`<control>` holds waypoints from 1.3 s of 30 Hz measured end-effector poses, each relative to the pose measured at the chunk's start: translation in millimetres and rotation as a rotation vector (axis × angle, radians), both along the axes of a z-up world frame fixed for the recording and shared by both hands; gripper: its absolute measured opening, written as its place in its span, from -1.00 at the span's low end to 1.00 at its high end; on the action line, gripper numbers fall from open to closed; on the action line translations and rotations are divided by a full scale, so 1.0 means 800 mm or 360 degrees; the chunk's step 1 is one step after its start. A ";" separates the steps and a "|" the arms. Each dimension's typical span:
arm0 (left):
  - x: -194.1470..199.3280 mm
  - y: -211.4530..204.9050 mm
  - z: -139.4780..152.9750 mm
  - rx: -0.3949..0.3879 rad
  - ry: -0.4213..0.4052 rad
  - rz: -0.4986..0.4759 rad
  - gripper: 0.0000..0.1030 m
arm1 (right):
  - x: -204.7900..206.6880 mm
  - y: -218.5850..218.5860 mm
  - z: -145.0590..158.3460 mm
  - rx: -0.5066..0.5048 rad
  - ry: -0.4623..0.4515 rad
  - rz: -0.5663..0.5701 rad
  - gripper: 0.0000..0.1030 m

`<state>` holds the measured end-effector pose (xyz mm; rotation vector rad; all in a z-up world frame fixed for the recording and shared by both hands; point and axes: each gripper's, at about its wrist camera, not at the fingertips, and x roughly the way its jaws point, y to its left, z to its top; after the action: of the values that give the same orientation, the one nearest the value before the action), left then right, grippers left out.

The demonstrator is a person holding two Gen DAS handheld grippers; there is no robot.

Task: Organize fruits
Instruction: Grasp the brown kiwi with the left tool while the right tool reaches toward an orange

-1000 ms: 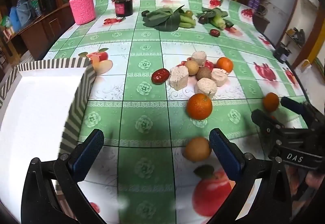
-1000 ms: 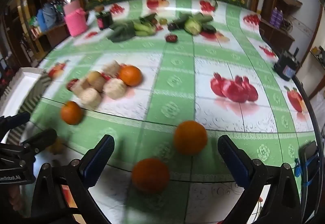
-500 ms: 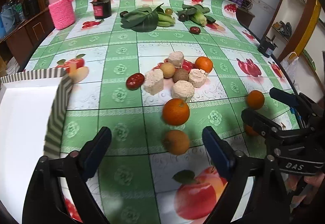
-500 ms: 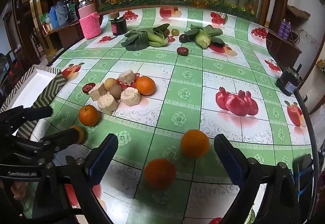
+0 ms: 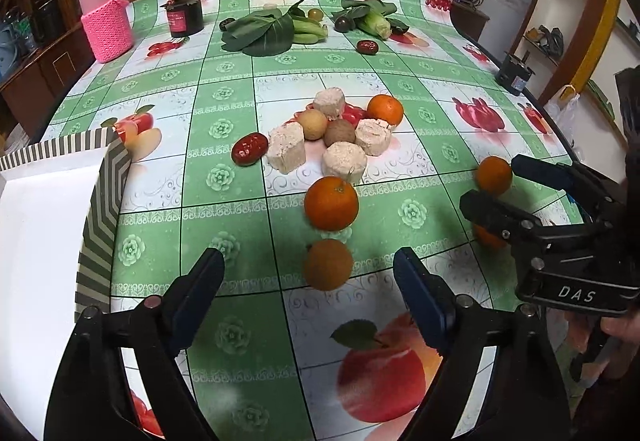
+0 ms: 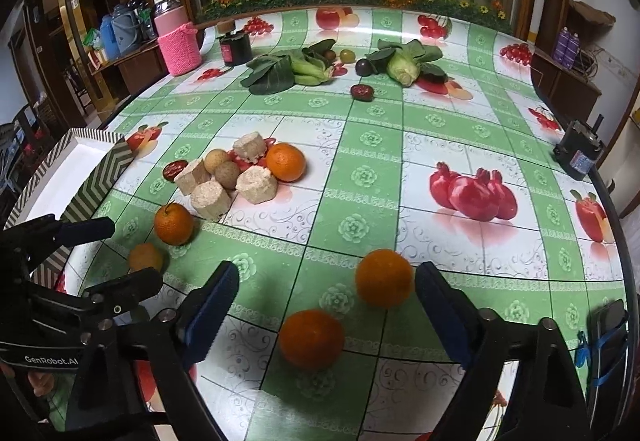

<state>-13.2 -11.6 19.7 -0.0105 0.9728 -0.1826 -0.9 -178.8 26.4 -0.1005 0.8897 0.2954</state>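
Fruits sit loose on the bench [image 5: 224, 341], well apart from the striped box [image 5: 100, 209] at left. Left tool [image 5: 308, 281] is released, straddling a small brown fruit [image 5: 328, 269]; lower further, centre it, then clench. Right tool [image 6: 324, 305] is also released but has just been closing, with two oranges [image 6: 384, 277] [image 6: 311, 339] between its fingers, untouched. Pick one only, the nearer.

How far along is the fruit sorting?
Barely begun. The white tray looks empty in what shows. In hand: nothing; the left gripper stands open around a brownish round fruit, the right gripper, just narrowing, around two oranges. The central pile is left.
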 end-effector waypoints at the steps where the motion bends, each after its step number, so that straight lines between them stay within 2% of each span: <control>1: 0.000 0.000 0.000 0.0004 -0.0002 0.0000 0.69 | 0.000 0.001 0.000 -0.0008 -0.0005 0.0004 0.72; 31: -0.005 0.007 -0.007 0.0029 0.0002 0.0051 0.68 | -0.001 0.005 0.003 0.0024 -0.0006 -0.0018 0.75; 34: -0.005 0.006 -0.007 0.0041 -0.0001 0.0043 0.45 | -0.002 0.005 0.003 0.0025 -0.0006 -0.0021 0.75; 36: -0.002 0.006 -0.010 0.0037 0.0012 0.0047 0.39 | -0.002 0.006 0.004 0.0031 -0.0007 -0.0017 0.75; 39: 0.000 0.006 -0.014 0.0031 0.0026 0.0049 0.11 | -0.004 0.007 0.004 0.0028 -0.0012 -0.0007 0.75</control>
<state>-12.8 -6.7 8.4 -0.0092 0.9901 -0.1450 -4.0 -172.9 29.5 -0.0831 0.8794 0.2987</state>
